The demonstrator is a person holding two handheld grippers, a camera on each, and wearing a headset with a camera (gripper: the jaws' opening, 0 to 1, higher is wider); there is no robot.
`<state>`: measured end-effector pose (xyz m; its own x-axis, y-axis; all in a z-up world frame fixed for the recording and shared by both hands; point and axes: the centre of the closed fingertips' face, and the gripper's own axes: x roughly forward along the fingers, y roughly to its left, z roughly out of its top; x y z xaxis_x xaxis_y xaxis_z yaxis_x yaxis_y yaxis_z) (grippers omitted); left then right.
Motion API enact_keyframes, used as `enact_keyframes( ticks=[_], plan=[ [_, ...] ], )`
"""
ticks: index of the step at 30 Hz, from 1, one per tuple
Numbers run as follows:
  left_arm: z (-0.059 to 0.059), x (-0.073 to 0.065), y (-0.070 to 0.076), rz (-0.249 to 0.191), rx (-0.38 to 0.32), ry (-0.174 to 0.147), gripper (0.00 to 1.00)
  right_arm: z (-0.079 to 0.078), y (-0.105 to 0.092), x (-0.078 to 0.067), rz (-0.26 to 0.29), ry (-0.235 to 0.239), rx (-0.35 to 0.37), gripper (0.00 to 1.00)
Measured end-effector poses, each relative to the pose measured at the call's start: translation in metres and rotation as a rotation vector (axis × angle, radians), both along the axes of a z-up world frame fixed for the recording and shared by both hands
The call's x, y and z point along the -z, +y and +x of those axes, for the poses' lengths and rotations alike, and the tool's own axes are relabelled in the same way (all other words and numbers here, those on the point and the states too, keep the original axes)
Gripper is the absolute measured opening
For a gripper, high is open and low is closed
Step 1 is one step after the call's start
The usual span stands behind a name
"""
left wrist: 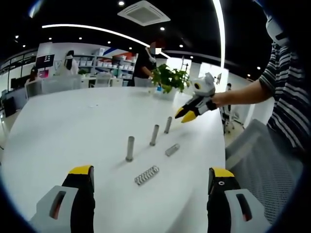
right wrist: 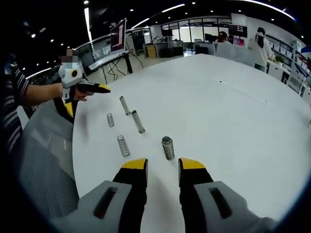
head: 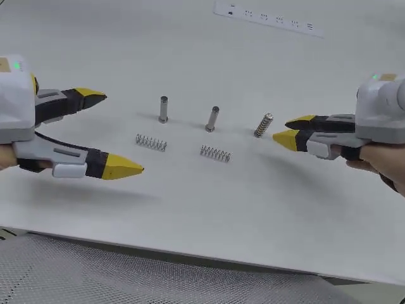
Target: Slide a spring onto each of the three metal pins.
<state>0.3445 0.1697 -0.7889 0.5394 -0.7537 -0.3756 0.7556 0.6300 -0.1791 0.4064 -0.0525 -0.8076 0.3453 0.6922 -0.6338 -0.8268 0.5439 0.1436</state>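
The middle pin (head: 212, 118) is seen standing bare on the white table (head: 209, 215), and everything else is placed from it. To its left in the head view a second bare pin (head: 164, 109) is stood, well apart. To its right, at a like spacing, the third pin (head: 268, 116) is found with a fitted spring (head: 262, 128) slid over its shaft (the coils cover it nearly to the cap).

Two loose springs are laid flat, nearer the person than the middle pin. The right-hand spring (head: 215, 153) is just in front of it, and the left-hand spring (head: 151, 142) is in front and to the left.

The left gripper (head: 112, 132) is held far left of the middle pin, beyond the second bare pin. Its jaws are spread wide with nothing between them. The right gripper (head: 286, 130) is held right of the middle pin, just past the third pin and not touching it. Its jaws are parted only narrowly and nothing is gripped. A power strip (head: 268, 18) is seen far behind the middle pin.
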Motion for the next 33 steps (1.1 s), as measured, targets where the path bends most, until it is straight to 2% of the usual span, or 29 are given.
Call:
enact_keyframes(
  ticks=[14, 17, 20, 33],
  plan=[
    [0.000, -0.003, 0.000, -0.004, -0.001, -0.001, 0.94, -0.013, -0.004, 0.004, 0.034, 0.032, 0.029, 0.23],
    [-0.001, -0.003, 0.000, -0.002, 0.000, 0.000, 0.94, -0.017, -0.004, 0.006, 0.017, 0.031, 0.021, 0.23],
    [-0.001, -0.003, 0.000, -0.003, 0.001, 0.001, 0.94, -0.018, -0.001, 0.004, 0.034, 0.035, 0.023, 0.23],
    [0.000, -0.006, -0.002, -0.004, 0.004, 0.001, 0.94, -0.025, 0.018, 0.003, 0.037, 0.032, -0.025, 0.23]
  ],
)
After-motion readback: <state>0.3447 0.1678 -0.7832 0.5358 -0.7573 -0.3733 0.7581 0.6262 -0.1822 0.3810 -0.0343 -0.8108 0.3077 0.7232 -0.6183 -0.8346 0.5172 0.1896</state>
